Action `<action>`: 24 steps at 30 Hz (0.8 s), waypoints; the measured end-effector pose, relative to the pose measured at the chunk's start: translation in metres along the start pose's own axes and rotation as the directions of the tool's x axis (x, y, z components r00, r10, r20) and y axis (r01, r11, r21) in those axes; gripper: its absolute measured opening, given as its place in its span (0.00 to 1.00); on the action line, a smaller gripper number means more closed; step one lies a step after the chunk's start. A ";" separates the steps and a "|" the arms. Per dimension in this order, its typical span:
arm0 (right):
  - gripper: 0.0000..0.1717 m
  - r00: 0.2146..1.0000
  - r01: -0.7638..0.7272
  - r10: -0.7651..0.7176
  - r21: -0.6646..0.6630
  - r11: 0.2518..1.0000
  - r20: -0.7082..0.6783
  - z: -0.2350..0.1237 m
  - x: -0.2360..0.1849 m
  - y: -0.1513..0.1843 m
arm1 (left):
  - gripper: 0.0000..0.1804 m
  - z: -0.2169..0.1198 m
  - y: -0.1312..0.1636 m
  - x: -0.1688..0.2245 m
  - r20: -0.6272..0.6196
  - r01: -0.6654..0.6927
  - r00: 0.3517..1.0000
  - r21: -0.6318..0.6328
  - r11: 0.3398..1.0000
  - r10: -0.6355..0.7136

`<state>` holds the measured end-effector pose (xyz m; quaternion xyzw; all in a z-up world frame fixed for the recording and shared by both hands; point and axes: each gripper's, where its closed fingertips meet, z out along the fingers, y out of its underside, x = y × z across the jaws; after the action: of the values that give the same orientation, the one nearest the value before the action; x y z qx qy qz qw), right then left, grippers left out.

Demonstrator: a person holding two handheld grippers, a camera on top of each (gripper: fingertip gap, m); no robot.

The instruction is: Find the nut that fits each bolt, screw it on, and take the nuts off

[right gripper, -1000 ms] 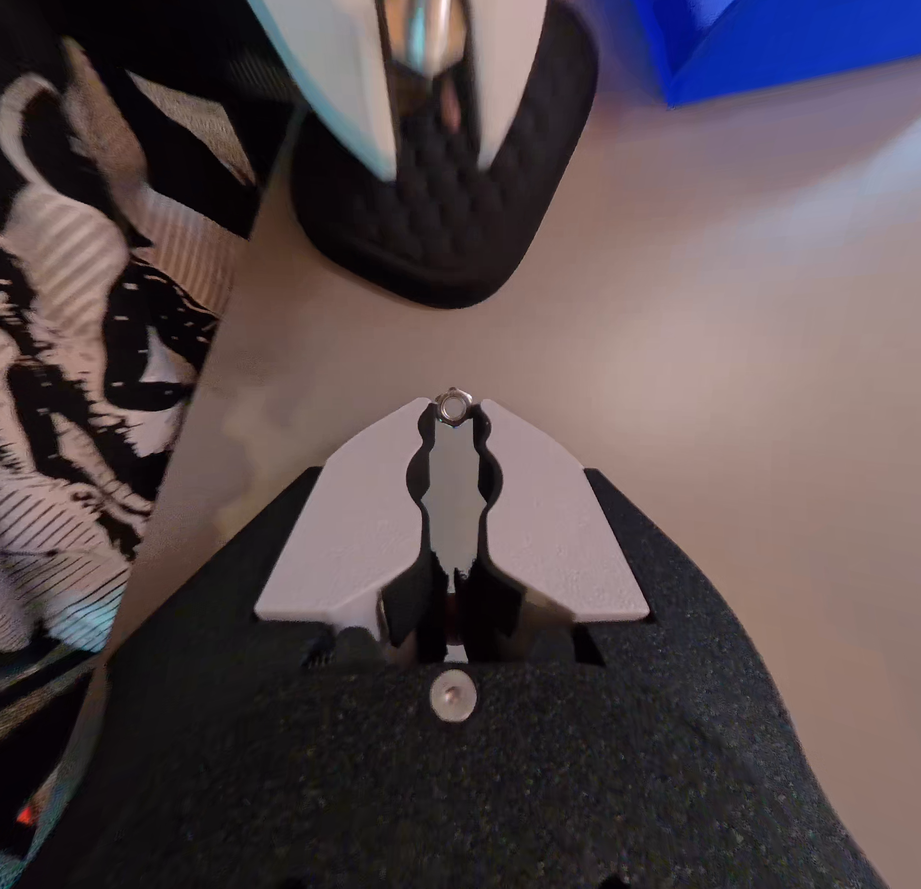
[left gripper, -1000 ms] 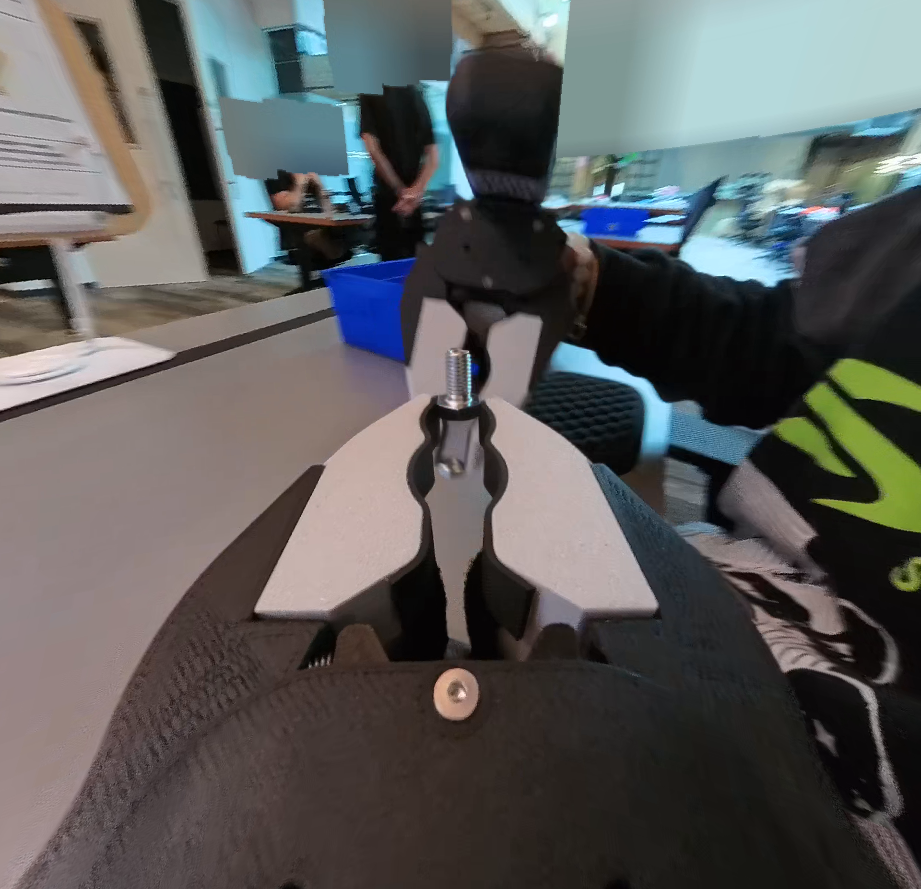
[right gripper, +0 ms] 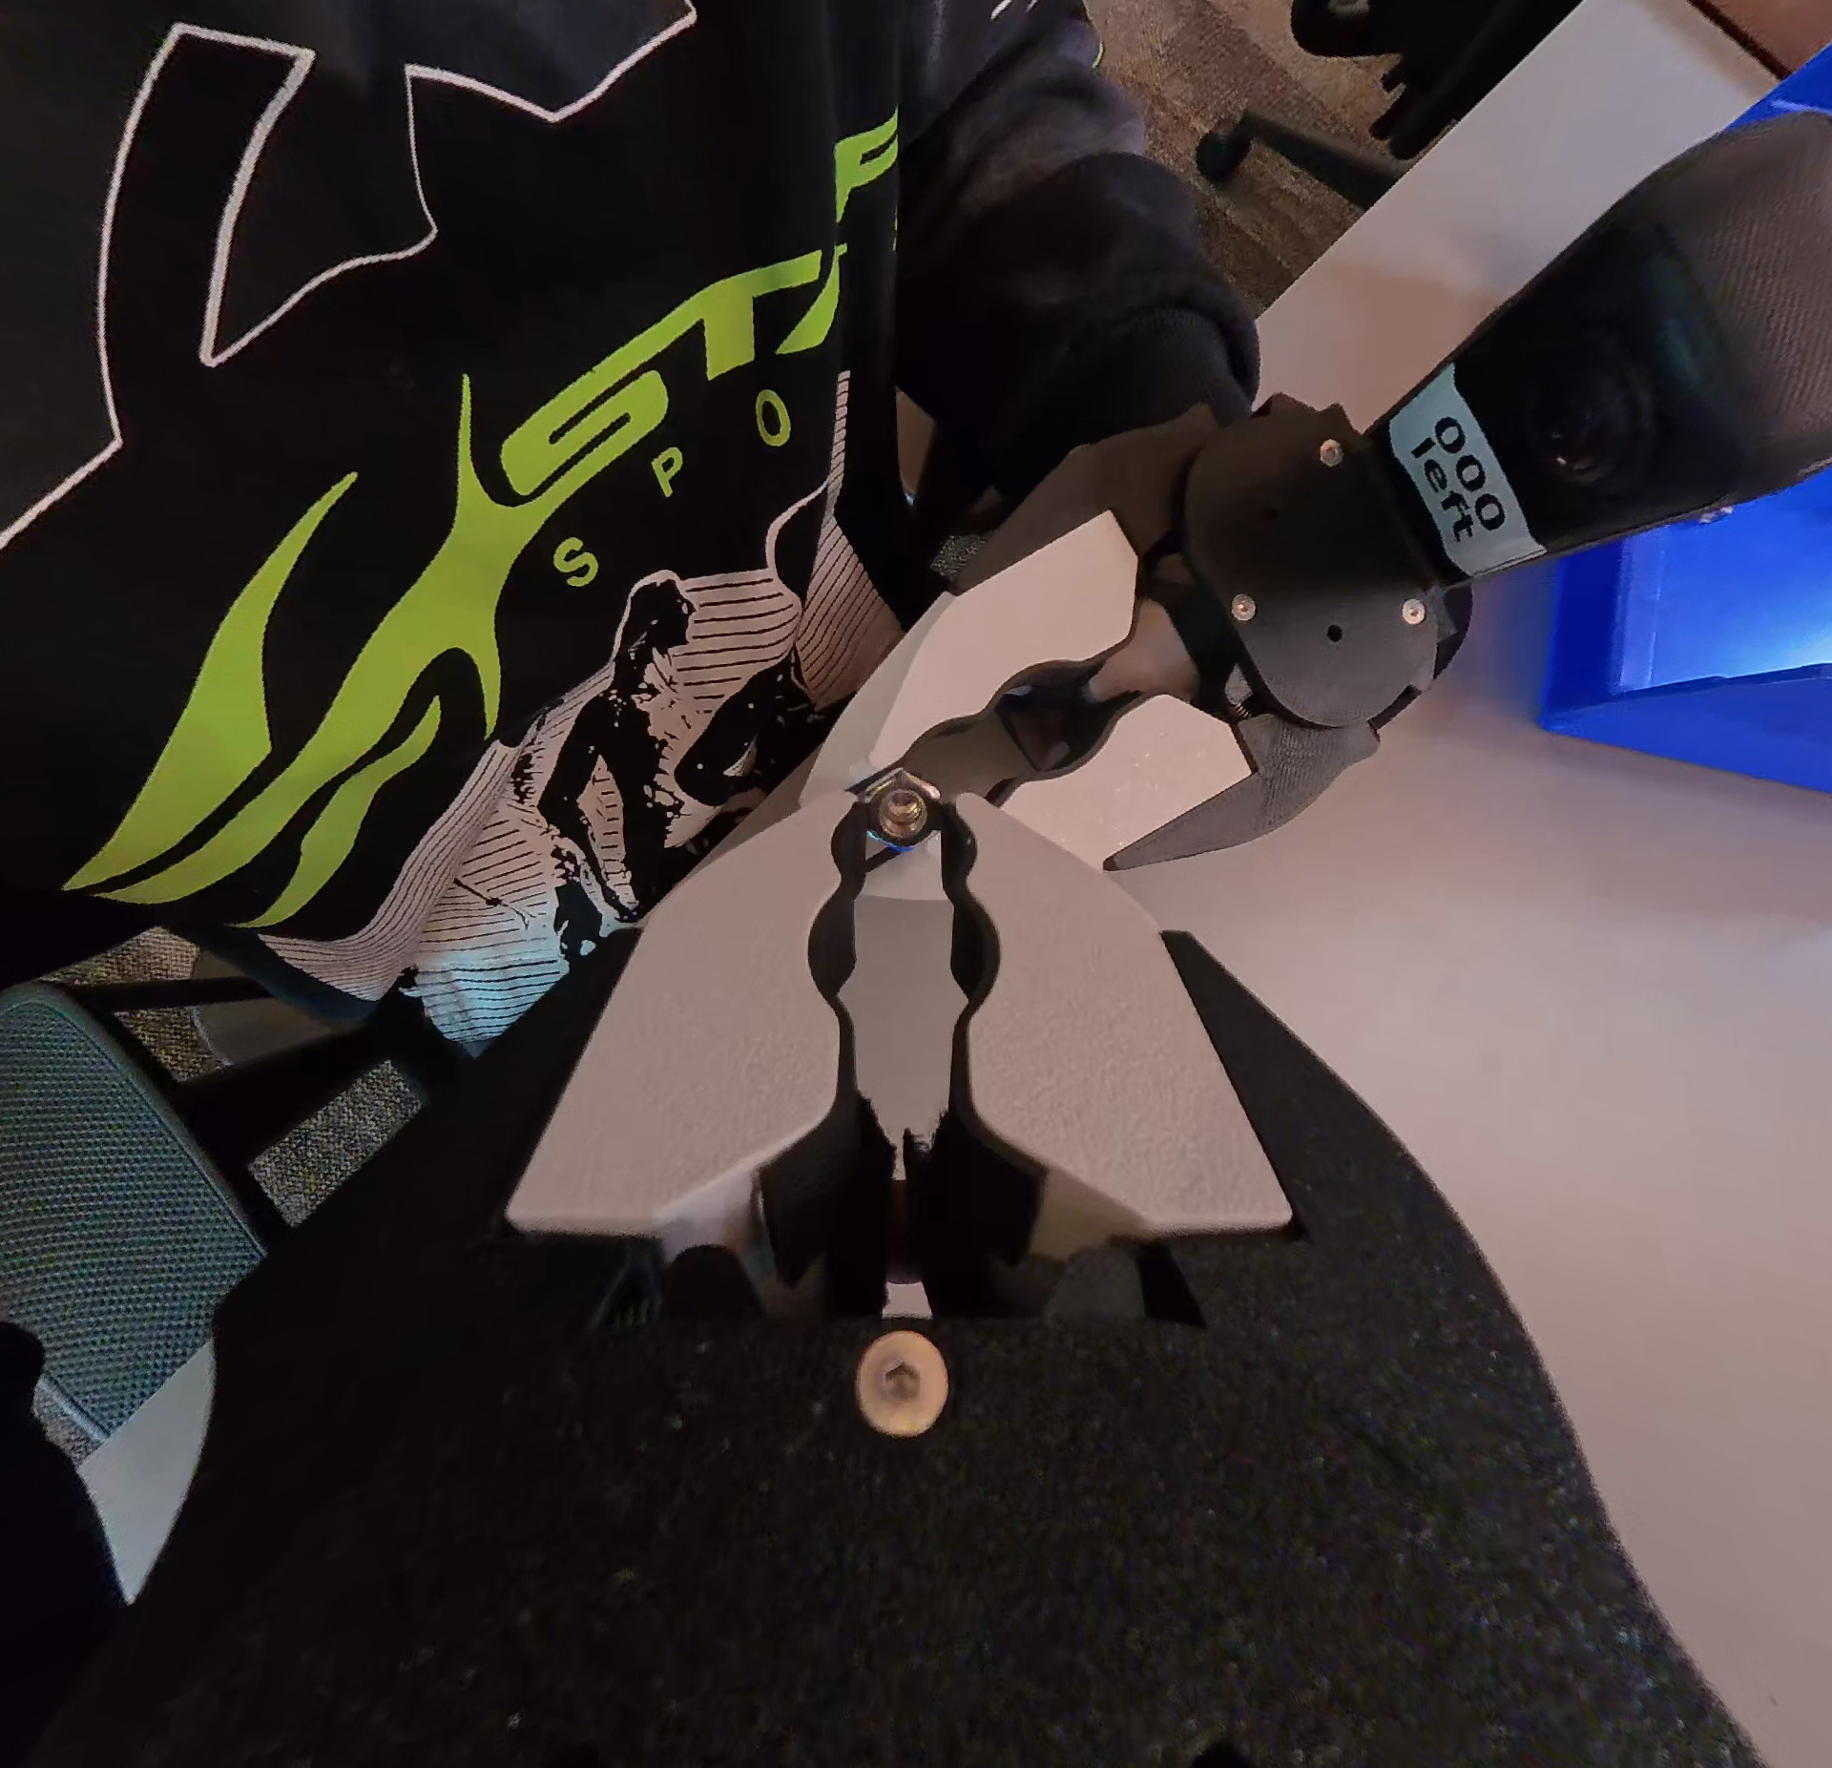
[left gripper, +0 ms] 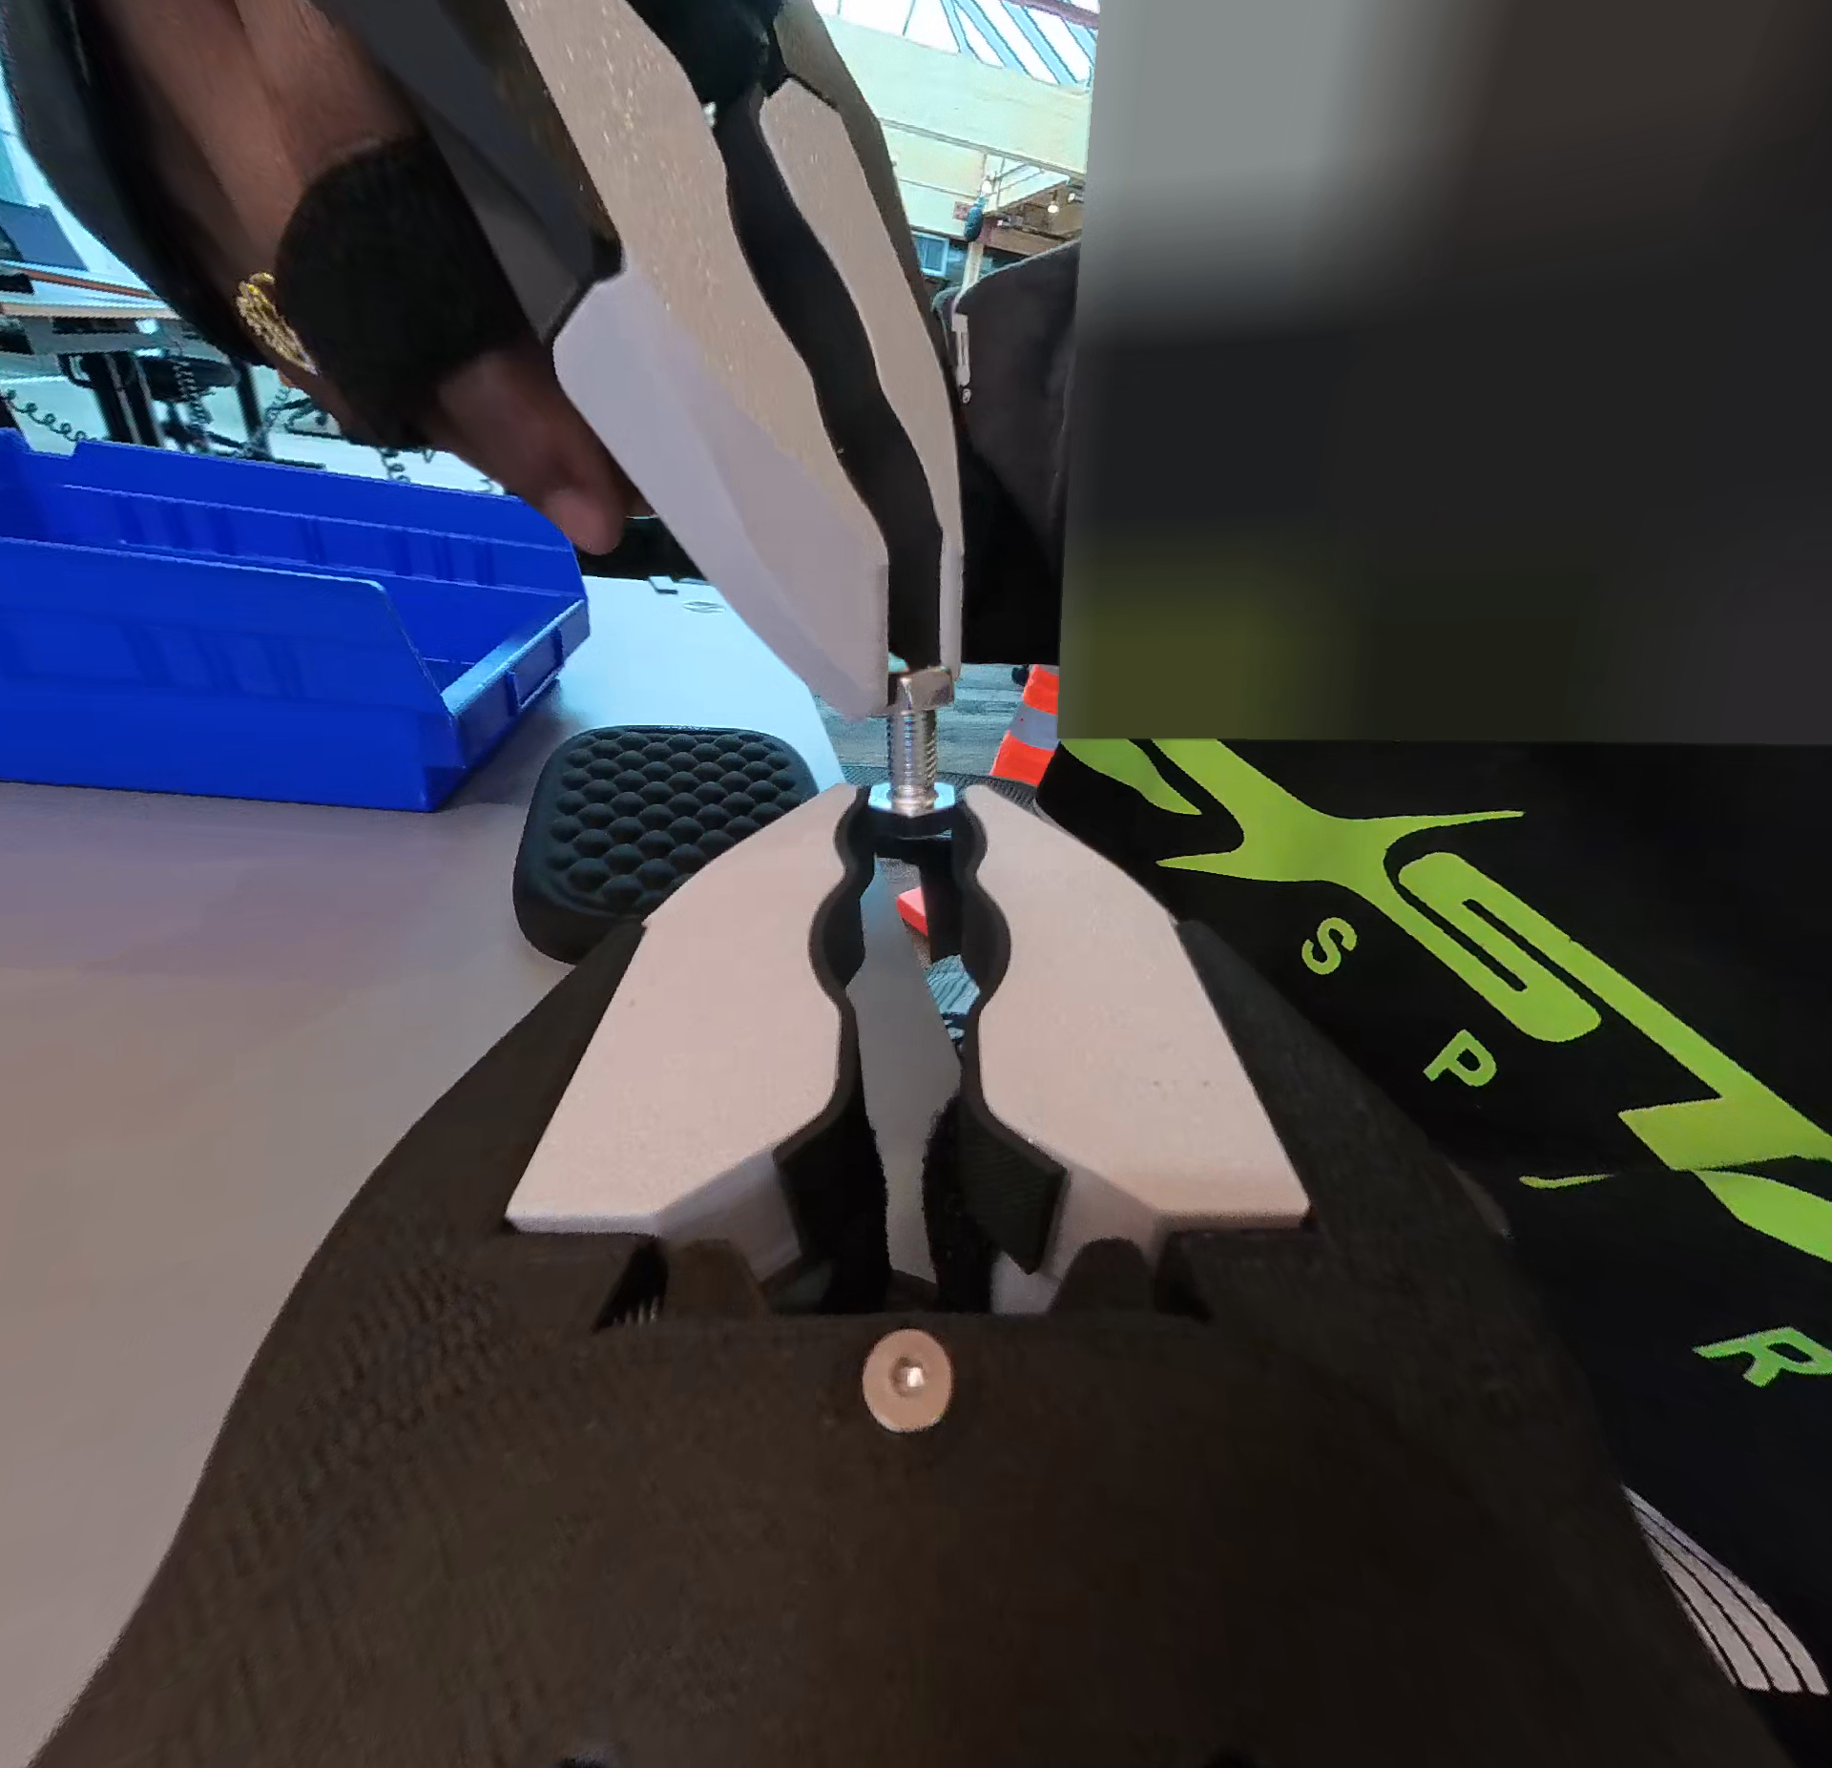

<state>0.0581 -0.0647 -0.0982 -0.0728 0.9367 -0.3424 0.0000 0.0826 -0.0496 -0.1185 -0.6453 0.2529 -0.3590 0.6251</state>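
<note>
Clearly we are early in the job. Our left tongs point(left gripper: 907, 813), open only a narrow gap, clamp the bolt point(left gripper: 912, 754) by its head, thread pointing up. Our right tongs point(right gripper: 897, 828), just as narrowly set, pinch the nut point(left gripper: 922, 691) at the thread's tip. Nearly all the thread shows bare, so we judge the nut barely started; running it down, taking it off and any other pairs remain. The left wrist view shows the bare thread from the side, plus the blue bin point(left gripper: 248, 630) and black pad point(left gripper: 674, 828) on the tabletop point(left gripper: 198, 977). The right wrist view looks end-on, showing the bolt's tip centred in the nut's hole.
</note>
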 end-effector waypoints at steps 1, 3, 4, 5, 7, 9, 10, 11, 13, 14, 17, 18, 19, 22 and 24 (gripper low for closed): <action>0.08 1.000 -0.004 0.004 -0.005 1.000 -0.002 0.000 0.000 0.001 | 0.08 0.000 0.000 -0.001 0.008 0.006 1.000 -0.003 1.000 -0.006; 0.08 1.000 -0.010 0.010 -0.025 1.000 -0.010 0.000 0.001 0.004 | 0.08 0.000 0.002 -0.004 0.033 0.021 0.999 -0.017 1.000 -0.021; 0.08 1.000 -0.014 0.013 -0.039 0.999 -0.013 -0.001 0.002 0.005 | 0.08 0.000 0.003 -0.006 0.048 0.027 0.999 -0.027 0.999 -0.025; 0.08 1.000 -0.018 0.017 -0.056 0.998 -0.014 -0.001 0.002 0.007 | 0.08 0.000 0.004 -0.007 0.062 0.032 0.998 -0.042 0.999 -0.029; 0.08 1.000 -0.020 0.019 -0.094 0.995 -0.011 0.000 0.001 0.010 | 0.08 0.001 0.007 -0.009 0.085 0.038 0.996 -0.073 0.997 -0.032; 0.08 1.000 -0.028 0.027 -0.131 0.991 -0.008 0.001 0.001 0.013 | 0.08 0.001 0.009 -0.012 0.111 0.043 0.993 -0.100 0.994 -0.032; 0.08 0.999 -0.037 0.036 -0.144 0.989 -0.007 0.001 0.001 0.014 | 0.08 0.001 0.010 -0.013 0.125 0.037 0.992 -0.108 0.993 -0.024; 0.08 0.999 -0.045 0.044 -0.149 0.988 -0.007 0.001 0.001 0.015 | 0.08 0.001 0.010 -0.013 0.136 0.030 0.991 -0.111 0.993 -0.015; 0.08 0.999 -0.053 0.052 -0.142 0.988 -0.012 0.000 0.002 0.014 | 0.08 0.001 0.008 -0.014 0.146 0.025 0.989 -0.101 0.995 -0.010; 0.08 0.998 -0.064 0.062 -0.142 0.988 -0.018 -0.001 0.003 0.015 | 0.08 0.000 0.008 -0.016 0.159 0.027 0.987 -0.096 0.995 -0.012; 0.08 0.991 -0.128 0.121 -0.168 0.977 -0.051 -0.002 0.007 0.020 | 0.08 -0.002 0.009 -0.024 0.234 0.030 0.972 -0.104 0.994 -0.005; 0.08 0.988 -0.153 0.144 -0.168 0.974 -0.063 -0.003 0.009 0.021 | 0.08 -0.003 0.009 -0.026 0.261 0.021 0.965 -0.097 0.995 0.006; 0.08 0.984 -0.175 0.165 -0.163 0.971 -0.074 -0.004 0.011 0.021 | 0.08 -0.003 0.007 -0.029 0.288 0.013 0.957 -0.082 0.997 0.011; 0.08 0.969 -0.237 0.219 -0.171 0.957 -0.115 -0.008 0.017 0.025 | 0.08 -0.006 0.005 -0.039 0.391 -0.019 0.919 -0.065 0.998 0.042; 0.08 0.955 -0.280 0.252 -0.198 0.940 -0.154 -0.009 0.021 0.029 | 0.08 -0.008 0.006 -0.047 0.480 -0.043 0.874 -0.084 0.996 0.078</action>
<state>0.0331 -0.0394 -0.1087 0.0769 0.9678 -0.2387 -0.0212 0.0479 -0.0187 -0.1312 -0.7280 0.1217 -0.1577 0.6560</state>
